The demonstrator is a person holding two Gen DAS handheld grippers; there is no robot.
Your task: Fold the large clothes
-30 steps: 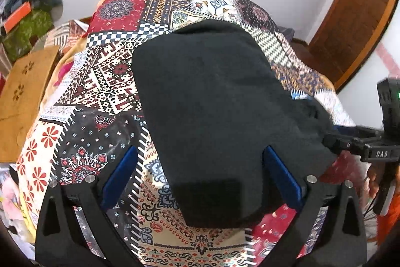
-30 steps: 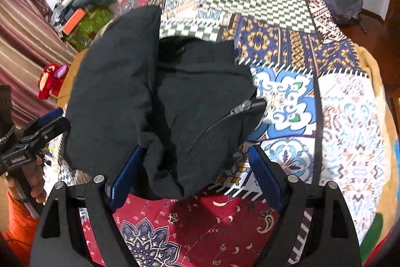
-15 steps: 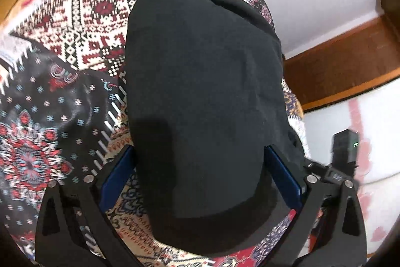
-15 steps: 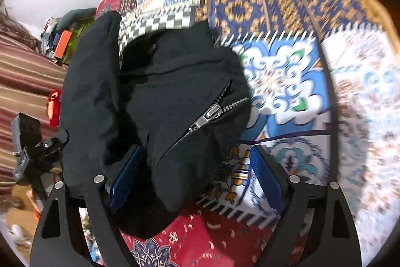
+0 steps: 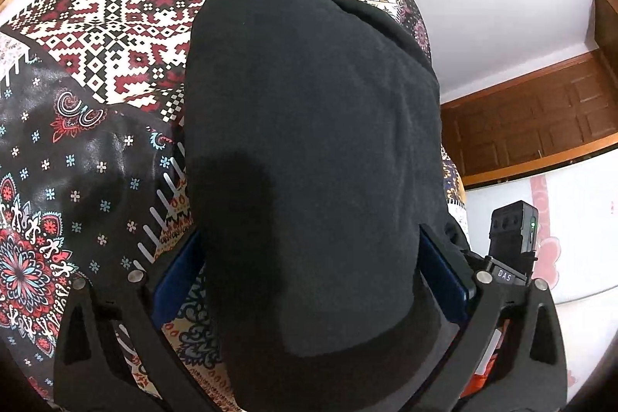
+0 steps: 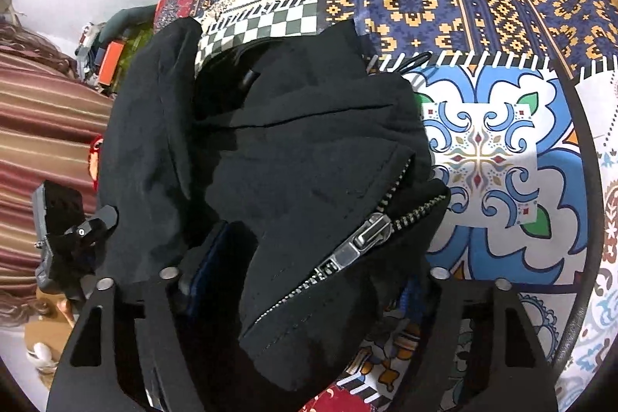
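A black zip-up garment (image 5: 313, 141) lies folded on the patchwork bedspread (image 5: 96, 37). My left gripper (image 5: 309, 277) stands wide, and the garment's smooth near end lies between its blue pads (image 5: 174, 280). In the right wrist view the same garment (image 6: 293, 149) is bunched, with its metal zipper pull (image 6: 359, 242) on top. My right gripper (image 6: 309, 280) straddles this bunched zipper edge and its jaws are closing on it. Its right pad is mostly hidden under the cloth. Each view catches the other gripper at its side edge: right gripper (image 5: 510, 250), left gripper (image 6: 65, 230).
The bedspread (image 6: 483, 149) runs far and right of the garment. Brown wooden panelling (image 5: 540, 118) and a white wall stand beyond the bed. A striped cloth (image 6: 42, 118), a red toy (image 6: 94, 149) and orange and green clutter (image 6: 112, 64) lie off the bed's left side.
Both grippers have come down and closer to the garment, rolling as they went. The right jaws have narrowed around the zipper edge. The left jaws keep the same width.
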